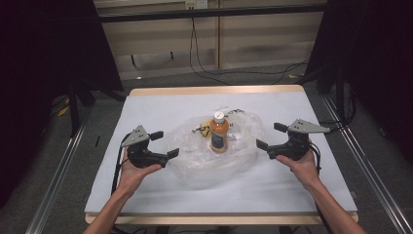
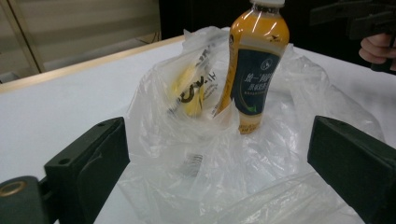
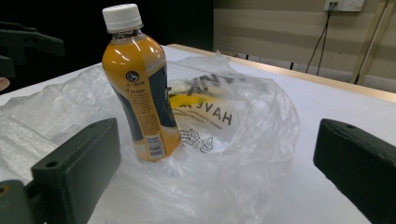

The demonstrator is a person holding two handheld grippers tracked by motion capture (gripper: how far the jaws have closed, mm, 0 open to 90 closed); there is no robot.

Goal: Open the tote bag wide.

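Bottle (image 2: 254, 70) base blurred behind crumpled bag (image 2: 205, 172)

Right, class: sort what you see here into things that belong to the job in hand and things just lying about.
In the job:
bottle, standing upright on the bag
plastic bag, crumpled around it
left gripper, open, beside the bag
right gripper, open, at the bag's other side

Lying about:
cables on the floor behind the table
wall socket

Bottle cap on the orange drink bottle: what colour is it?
White cap, on the orange plastic drink bottle; clearest in the right gripper view.
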